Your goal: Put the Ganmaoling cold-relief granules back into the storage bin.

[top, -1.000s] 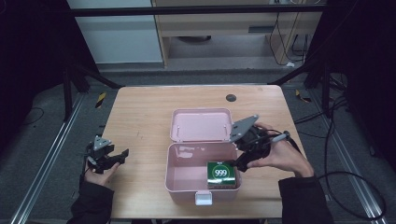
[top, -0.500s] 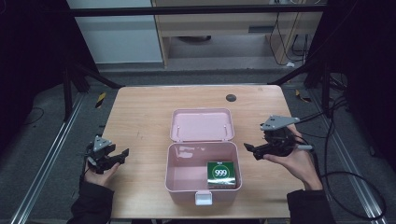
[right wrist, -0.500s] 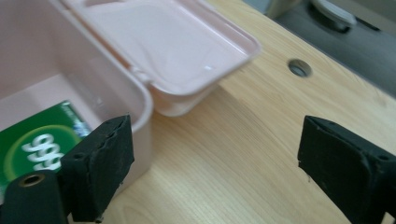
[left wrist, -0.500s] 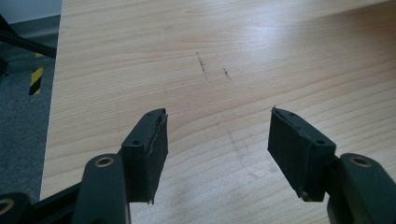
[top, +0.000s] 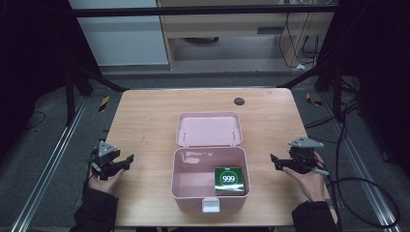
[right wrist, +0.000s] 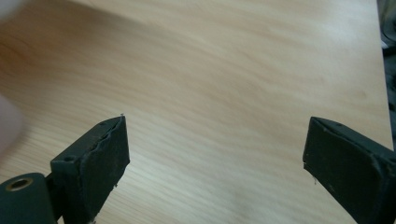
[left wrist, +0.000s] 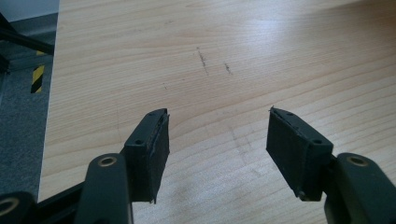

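Pink box sits open at table centre, lid laid back toward twelve o'clock, a green "999" packet in its right half. Left gripper waits at the box's nine o'clock, well apart, jaws wide and empty. Right gripper at three o'clock, near, spread wide over bare wooden table.

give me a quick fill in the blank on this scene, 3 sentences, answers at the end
1. The lid of the pink box on the table is ____.
2. The green packet inside the box bears the number ____.
3. The left gripper and right gripper both have their jaws ____, with nothing between them.

Missing words: open; 999; open
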Motion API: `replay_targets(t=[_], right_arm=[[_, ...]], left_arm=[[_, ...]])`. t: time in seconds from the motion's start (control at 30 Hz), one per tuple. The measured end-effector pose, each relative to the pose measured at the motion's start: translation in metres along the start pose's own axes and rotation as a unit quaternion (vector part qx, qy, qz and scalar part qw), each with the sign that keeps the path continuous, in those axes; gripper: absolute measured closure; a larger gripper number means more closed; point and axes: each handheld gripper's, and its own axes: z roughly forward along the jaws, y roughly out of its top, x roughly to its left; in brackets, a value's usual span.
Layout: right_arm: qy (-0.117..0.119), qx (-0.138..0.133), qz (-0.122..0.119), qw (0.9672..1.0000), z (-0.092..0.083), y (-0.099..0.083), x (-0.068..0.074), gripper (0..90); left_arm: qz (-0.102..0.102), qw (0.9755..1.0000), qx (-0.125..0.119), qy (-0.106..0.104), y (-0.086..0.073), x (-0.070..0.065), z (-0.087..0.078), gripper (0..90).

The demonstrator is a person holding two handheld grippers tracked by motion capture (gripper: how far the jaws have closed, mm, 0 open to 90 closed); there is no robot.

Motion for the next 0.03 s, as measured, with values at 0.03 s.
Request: replay_targets(t=[0.03], right_arm=[[-0.01, 0.008, 0.005, 0.9999, 0.0037, -0.0073, -0.0029, 7.5]], left_arm=[[0.001, 1.0, 0.004, 0.0, 0.0, 0.0, 0.0009, 38.1]])
